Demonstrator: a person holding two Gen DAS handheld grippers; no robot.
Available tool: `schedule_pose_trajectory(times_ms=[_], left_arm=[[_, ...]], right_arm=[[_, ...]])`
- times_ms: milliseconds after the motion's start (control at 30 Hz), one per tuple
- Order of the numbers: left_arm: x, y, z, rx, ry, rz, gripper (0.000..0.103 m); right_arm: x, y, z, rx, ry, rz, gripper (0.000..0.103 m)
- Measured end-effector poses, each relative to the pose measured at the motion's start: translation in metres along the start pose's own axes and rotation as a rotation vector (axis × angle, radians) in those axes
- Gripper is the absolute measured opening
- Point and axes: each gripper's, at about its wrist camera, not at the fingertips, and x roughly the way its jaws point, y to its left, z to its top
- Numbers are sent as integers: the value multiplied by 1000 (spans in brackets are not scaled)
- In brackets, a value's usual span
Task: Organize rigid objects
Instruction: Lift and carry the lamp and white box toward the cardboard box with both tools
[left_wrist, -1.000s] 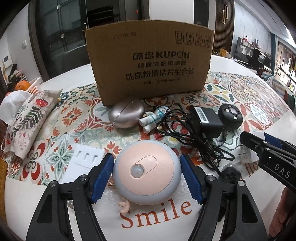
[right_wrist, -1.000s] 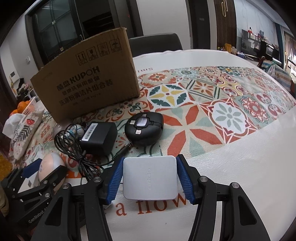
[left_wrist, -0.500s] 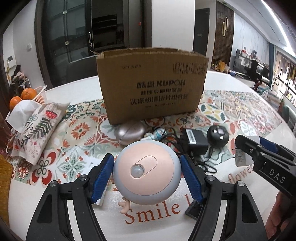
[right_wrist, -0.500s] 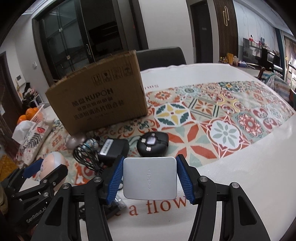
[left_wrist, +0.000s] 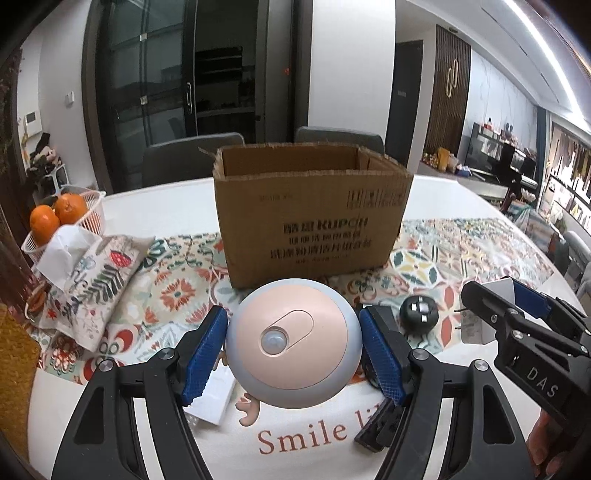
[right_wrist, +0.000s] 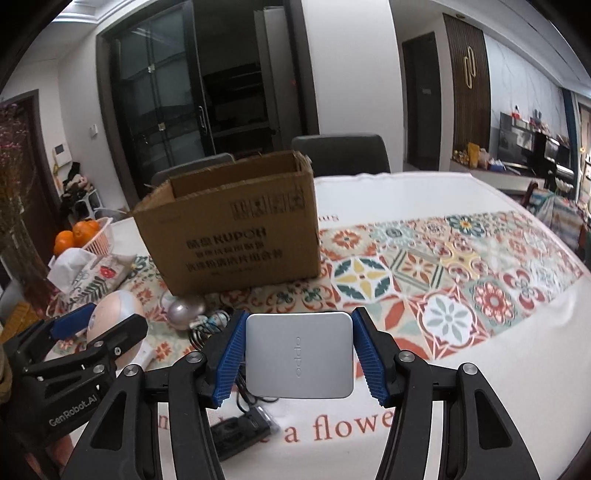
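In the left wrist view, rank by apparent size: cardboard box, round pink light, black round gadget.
1. cardboard box
2. round pink light, though it sits close to the camera in the left claw, so it looks inflated
3. black round gadget

**Black Frames, Blue Pads**

The left gripper (left_wrist: 293, 347) has glossy black arms with round silver screws and ribbed blue pads (left_wrist: 203, 356) on its fingers. The right gripper (right_wrist: 298, 354) is built the same. White lettering marks the housings: "DAS" at the lower right of the left view, "GenRobot.AI" at the lower left of the right view.
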Motion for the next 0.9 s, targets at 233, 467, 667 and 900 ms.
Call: schedule_pose_trajectory(times_ms=[233,467,667,900], left_arm=[[-9,6,23,-10,-42,-2,73],[-14,10,49,-3,-77,7,73],[-17,11,70,0,-102,2,73],[-17,11,98,3,-116,-12,73]], right_arm=[[-8,7,23,-12,-61,30,57],[-6,12,46,-8,-100,58,57],[-5,16,66,-9,-133,86,57],[1,18,90,2,-154,114,57]])
